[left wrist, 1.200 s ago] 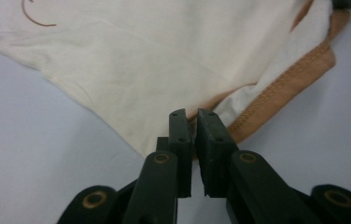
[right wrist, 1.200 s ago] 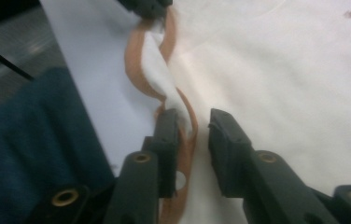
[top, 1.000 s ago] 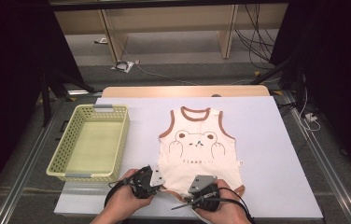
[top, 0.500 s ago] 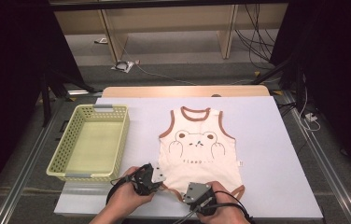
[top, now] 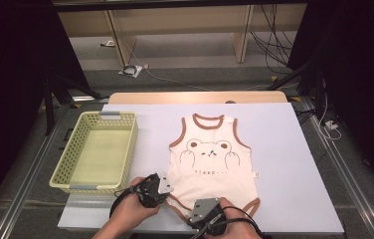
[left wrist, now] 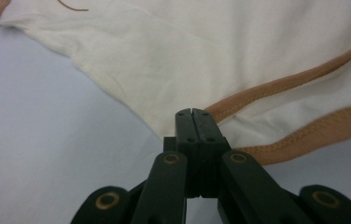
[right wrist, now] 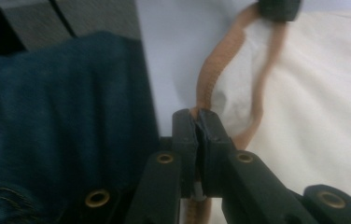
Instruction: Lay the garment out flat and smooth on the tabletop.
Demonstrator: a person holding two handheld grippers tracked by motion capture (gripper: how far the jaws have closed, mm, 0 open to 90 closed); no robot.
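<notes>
Three cameras — one fixed overhead, two riding the grippers.

High view looks forward and down over the table (top: 284, 149), far enough to take in the basket (top: 125, 144) and floor beyond. Left gripper view sits very close, along its jaws onto the bodysuit (left wrist: 173, 60) hem. Right gripper view, equally close, faces the same brown-trimmed hem — all three share the garment's near edge.

A cream sleeveless baby bodysuit (top: 211, 164) with brown trim and a bear print lay flat, front up, mid-table.
</notes>
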